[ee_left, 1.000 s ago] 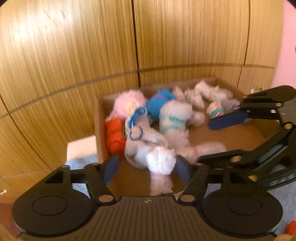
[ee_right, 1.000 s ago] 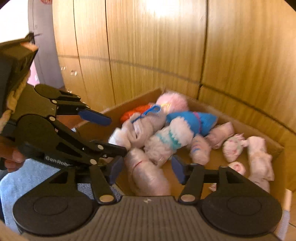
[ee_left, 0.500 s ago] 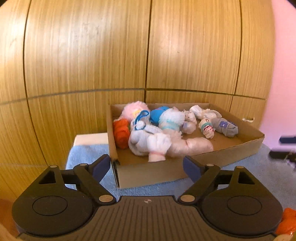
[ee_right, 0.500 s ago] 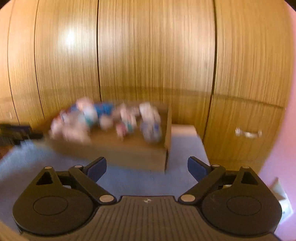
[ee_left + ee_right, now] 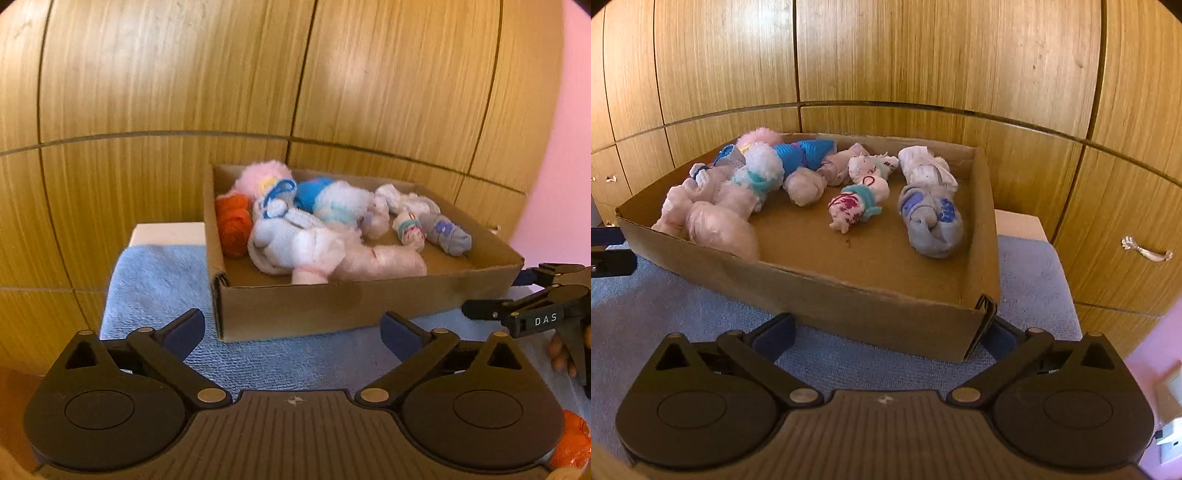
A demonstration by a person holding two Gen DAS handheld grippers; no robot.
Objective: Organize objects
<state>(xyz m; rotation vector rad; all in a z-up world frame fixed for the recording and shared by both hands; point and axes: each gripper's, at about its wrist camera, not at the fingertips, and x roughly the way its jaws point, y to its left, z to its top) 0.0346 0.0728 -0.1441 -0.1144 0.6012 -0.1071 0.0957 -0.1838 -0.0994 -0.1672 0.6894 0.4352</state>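
Left wrist view: your left tool point(image 5: 291, 328) stands wide with nothing between its fingers, its jaws having just been opening; it hangs over the blue towel point(image 5: 155, 280), short of the near wall of the cardboard box point(image 5: 332, 306). The rolled socks sit inside the box, crowded toward its far-left corner: an orange roll point(image 5: 232, 229) against the left wall, a pale pink roll point(image 5: 380, 260) lying along the near wall, a grey roll point(image 5: 447, 234) to the right. The right tool point(image 5: 491, 291) shows at the right edge beside the box's corner. Something orange point(image 5: 572, 439) lies on the towel at the lower right, outside the box; probably another item to be put in. Right wrist view: your right tool point(image 5: 886, 328) is also wide and empty, its jaws having just been opening, and its right finger is partly hidden behind the box's near-right corner. The box floor point(image 5: 871, 254) is bare at the middle and near right, beside the grey roll point(image 5: 931, 221). Judgement: both loads are delivered, so the step in hand is the retreat and next pick. Lift clear of the wall before you turn so the finger does not drag the light box, keep the jaws wide, and place the next rolls on the bare floor rather than on the pile.
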